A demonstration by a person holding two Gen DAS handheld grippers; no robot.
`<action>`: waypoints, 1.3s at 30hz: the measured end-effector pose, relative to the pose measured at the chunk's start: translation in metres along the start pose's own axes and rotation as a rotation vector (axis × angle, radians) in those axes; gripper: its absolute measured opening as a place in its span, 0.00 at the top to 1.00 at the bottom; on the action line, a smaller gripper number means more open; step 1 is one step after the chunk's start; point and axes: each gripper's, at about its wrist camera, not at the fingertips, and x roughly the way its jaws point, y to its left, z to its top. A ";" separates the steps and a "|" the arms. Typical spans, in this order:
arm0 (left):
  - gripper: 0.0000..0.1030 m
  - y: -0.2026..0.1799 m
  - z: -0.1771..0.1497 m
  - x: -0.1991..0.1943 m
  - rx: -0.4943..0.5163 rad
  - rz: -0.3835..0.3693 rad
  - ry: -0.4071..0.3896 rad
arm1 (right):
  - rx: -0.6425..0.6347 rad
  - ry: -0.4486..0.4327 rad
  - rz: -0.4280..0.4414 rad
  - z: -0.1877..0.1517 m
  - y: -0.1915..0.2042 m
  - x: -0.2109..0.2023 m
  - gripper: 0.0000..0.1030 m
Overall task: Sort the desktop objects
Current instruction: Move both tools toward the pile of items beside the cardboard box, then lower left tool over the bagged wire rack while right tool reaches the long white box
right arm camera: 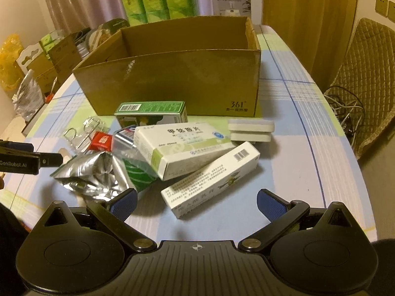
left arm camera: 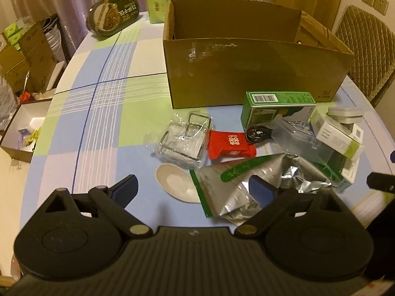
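A pile of small objects lies in front of an open cardboard box [left arm camera: 246,74] [right arm camera: 177,79]. In the left wrist view: a white spoon [left arm camera: 176,182], a silver foil pouch [left arm camera: 246,182], a red fabric item [left arm camera: 229,145], a wire holder in clear wrap [left arm camera: 185,140], a black cable [left arm camera: 259,133] and a green box [left arm camera: 279,108]. My left gripper [left arm camera: 195,187] is open and empty, above the spoon and pouch. In the right wrist view: a long white box [right arm camera: 212,180], a white medicine box [right arm camera: 182,145], two white pads [right arm camera: 250,129], the pouch [right arm camera: 96,172]. My right gripper [right arm camera: 196,202] is open, empty, over the long box.
Green tissue packs [right arm camera: 158,0] and a white carton [right arm camera: 232,0] stand behind the box. A dark oval tin [left arm camera: 113,12] lies at the table's far left. A padded chair [right arm camera: 365,79] is at the right; cartons [left arm camera: 27,56] sit on the floor at the left.
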 end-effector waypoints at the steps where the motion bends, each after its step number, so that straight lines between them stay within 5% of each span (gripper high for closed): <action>1: 0.10 0.000 0.001 0.002 0.006 -0.003 0.002 | 0.001 -0.001 0.001 0.001 0.000 0.001 0.02; 15: 0.11 0.009 0.020 0.028 0.040 -0.024 0.023 | -0.002 0.009 0.027 0.010 0.003 0.022 0.02; 35: 0.14 0.021 0.029 0.053 0.040 -0.013 0.042 | 0.015 0.069 -0.061 0.003 -0.006 0.051 0.02; 39: 0.19 0.022 0.033 0.061 0.048 -0.022 0.052 | 0.004 0.075 -0.067 0.003 -0.009 0.049 0.12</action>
